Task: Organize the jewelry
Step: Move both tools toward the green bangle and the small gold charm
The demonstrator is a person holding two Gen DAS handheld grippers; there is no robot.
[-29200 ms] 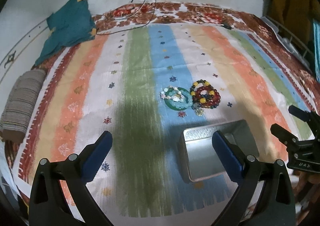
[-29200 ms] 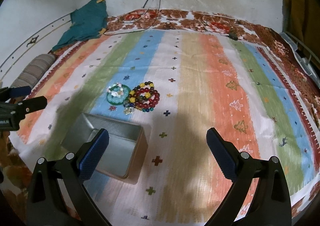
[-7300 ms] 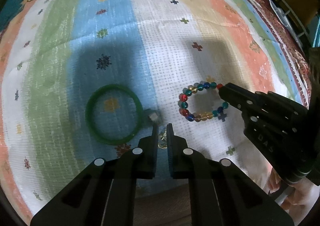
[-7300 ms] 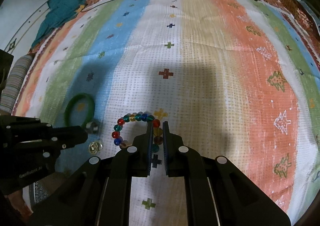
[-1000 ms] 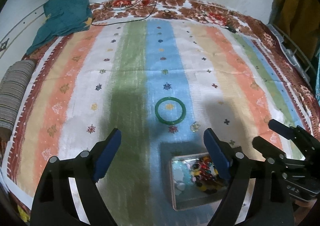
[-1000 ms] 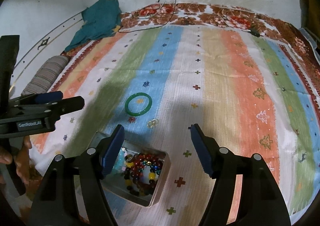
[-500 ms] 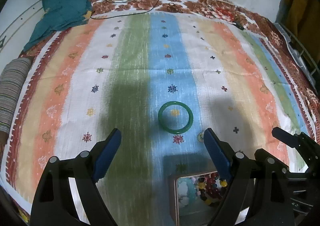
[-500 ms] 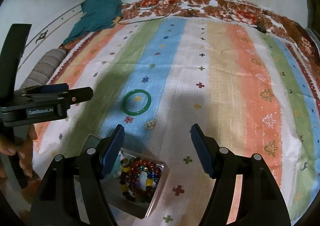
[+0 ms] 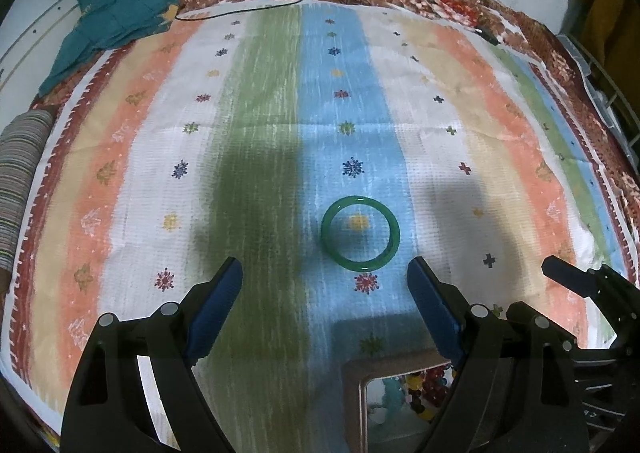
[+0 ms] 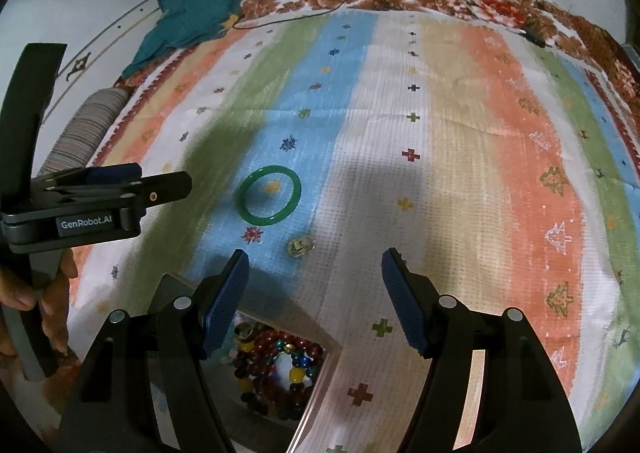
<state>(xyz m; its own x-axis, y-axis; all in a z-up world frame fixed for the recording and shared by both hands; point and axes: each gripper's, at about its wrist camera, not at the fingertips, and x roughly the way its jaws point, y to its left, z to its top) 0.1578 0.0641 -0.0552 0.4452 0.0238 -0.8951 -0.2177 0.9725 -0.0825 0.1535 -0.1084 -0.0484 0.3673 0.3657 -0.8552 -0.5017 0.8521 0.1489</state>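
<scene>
Only legible writing: "GenRobot.AI" on the side of the left gripper (image 10: 166, 189), seen in the right wrist view. Left gripper (image 9: 326, 277) jaws spread wide, empty; green bangle (image 9: 360, 233) lies flat on the blue stripe of the striped blanket (image 9: 260, 133), just ahead of and between the fingertips, not touching. Right gripper (image 10: 316, 273) jaws also spread, empty; small ring (image 10: 301, 245) lies just ahead of them, bangle (image 10: 268, 195) farther ahead-left, metal tin (image 10: 316, 405) with beaded bracelets (image 10: 276, 365) below the fingers.
</scene>
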